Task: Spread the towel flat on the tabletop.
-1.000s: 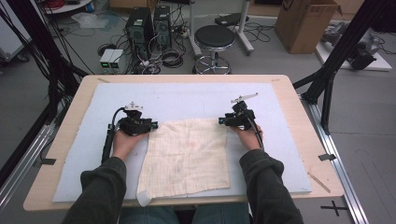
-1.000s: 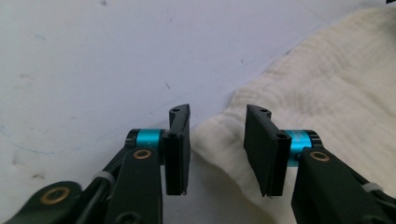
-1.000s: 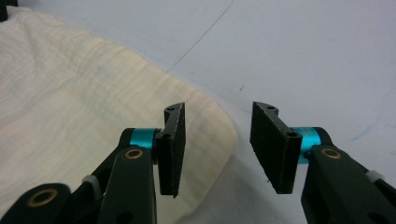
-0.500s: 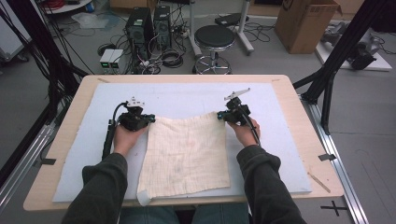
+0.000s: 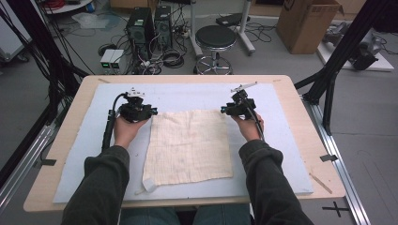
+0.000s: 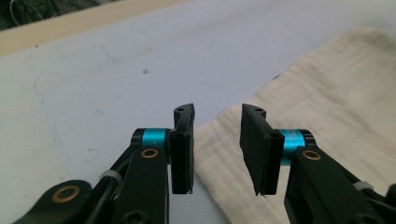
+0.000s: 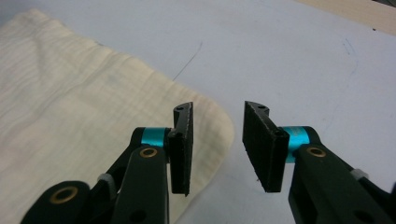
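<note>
Cream cloth (image 5: pixel 188 146) lies spread flat at the frame's centre, its near-left corner seemingly still turned over. At its far corners, left gripper (image 5: pixel 148 112) and right gripper (image 5: pixel 224 110), jaws just reopened, grip nothing.

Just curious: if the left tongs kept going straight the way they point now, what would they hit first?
Probably the far left corner of the cream cloth, which lies just under and ahead of the open left tongs, though depth is hard to judge.

Cloth (image 5: pixel 188 146): flat on the mat (image 5: pixel 84 164), centred, near edge toward the person. Mat: on the table (image 5: pixel 56 140). Left gripper (image 5: pixel 137 111): at the cloth's far left corner. Right gripper (image 5: pixel 237 108): at its far right corner.
</note>
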